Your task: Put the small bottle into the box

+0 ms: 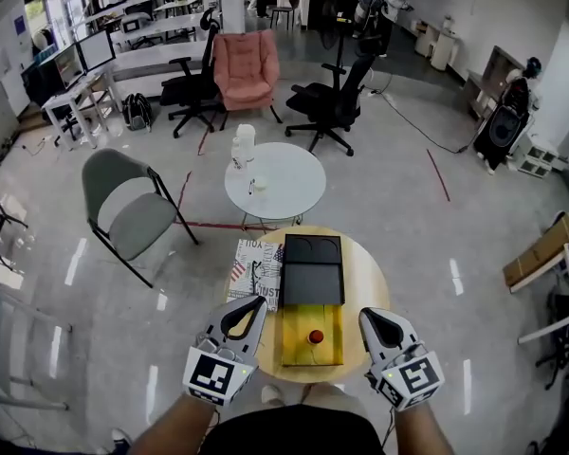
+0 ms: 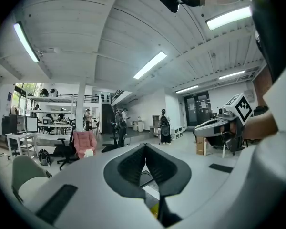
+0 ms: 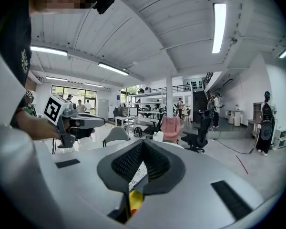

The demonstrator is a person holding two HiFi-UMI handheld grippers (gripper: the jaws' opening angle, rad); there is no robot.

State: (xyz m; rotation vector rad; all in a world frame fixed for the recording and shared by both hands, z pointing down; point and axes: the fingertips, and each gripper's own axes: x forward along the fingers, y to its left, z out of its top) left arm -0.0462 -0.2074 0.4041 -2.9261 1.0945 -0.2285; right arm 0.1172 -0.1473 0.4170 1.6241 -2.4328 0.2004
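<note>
The left gripper [image 1: 254,307] has its two fingers pressed together, with nothing between them, and the left gripper view shows the same closed tips. The right gripper [image 1: 370,318] also has its fingers pressed together and holds nothing. Between the two pairs of fingers lies the yellow box [image 1: 297,349] on a round wooden table [image 1: 365,271]. The small bottle [image 1: 315,336] is inside this box, apart from both grippers; only its red top can be seen. Beyond the fingertips the black lid [image 1: 311,282] of the box lies open. A printed paper [image 1: 256,271] lies just ahead of the left fingers.
</note>
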